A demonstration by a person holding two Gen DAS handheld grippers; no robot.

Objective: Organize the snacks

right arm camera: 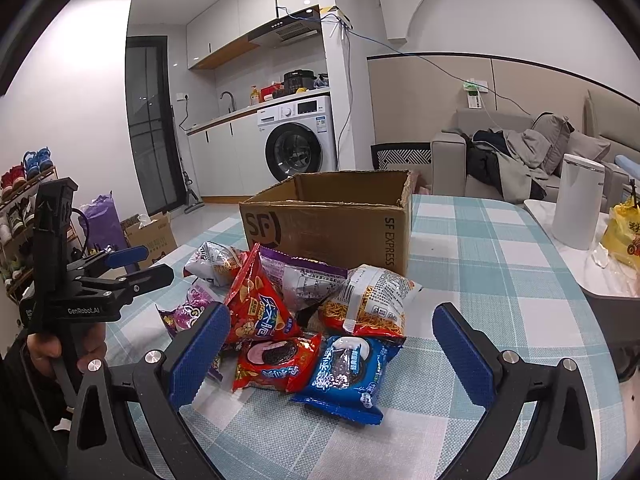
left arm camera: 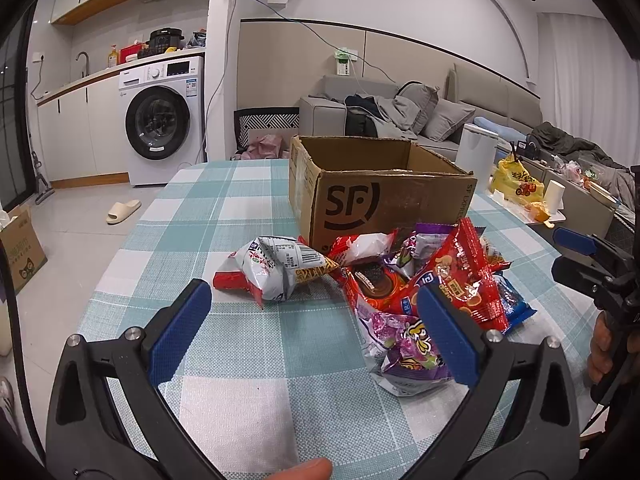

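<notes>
Both grippers hover empty, fingers spread wide apart: the right gripper over a blue cookie pack, the left gripper near the counter's front edge. At mid-counter lie roughly eight snack packets, overlapping, so the count is uncertain. Slick, piled wrappers could slip or drag neighbours along. Behind them, touching the pile, stands one open cardboard box.

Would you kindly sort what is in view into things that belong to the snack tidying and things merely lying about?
Belongs to the job:
brown cardboard box
blue cookie packet
red cookie packet
red chip bag
silver noodle packet
purple snack bag

Lying about:
white cylindrical appliance
yellow plastic bag
beige slipper
</notes>
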